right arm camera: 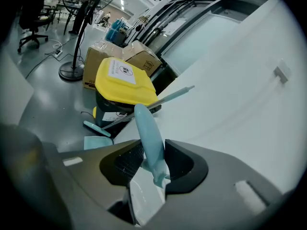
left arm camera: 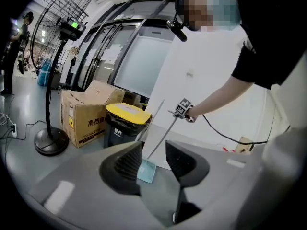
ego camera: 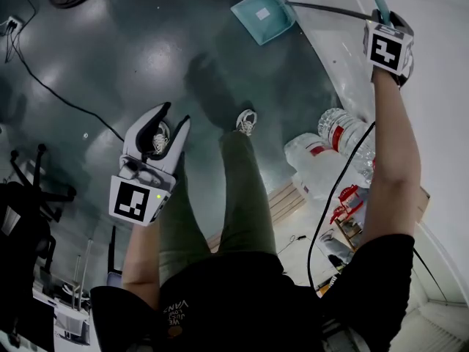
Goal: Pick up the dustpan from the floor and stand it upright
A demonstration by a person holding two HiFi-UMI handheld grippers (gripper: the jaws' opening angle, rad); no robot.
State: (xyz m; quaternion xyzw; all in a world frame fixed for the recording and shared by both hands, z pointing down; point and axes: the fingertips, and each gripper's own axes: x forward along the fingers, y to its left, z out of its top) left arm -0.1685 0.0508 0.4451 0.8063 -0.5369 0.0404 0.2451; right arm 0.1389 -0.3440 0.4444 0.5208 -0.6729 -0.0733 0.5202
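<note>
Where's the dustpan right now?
Head view, top right: the dustpan sits on the floor by the white wall, its handle between the right gripper's jaws.

Dustpan (ego camera: 275, 22): teal pan, long thin dark shaft, teal grip at the top. Pan sits on the grey floor (ego camera: 146, 50) close to the white wall (ego camera: 440, 123), shaft slanting up. Grip end lies between the right gripper (right arm camera: 154, 159) jaws.

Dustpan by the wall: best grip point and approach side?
Take the dustpan by the teal handle grip at its top end, from the open room side: the wall blocks the other, and that end is highest. It stands between the right gripper's jaws.
</note>
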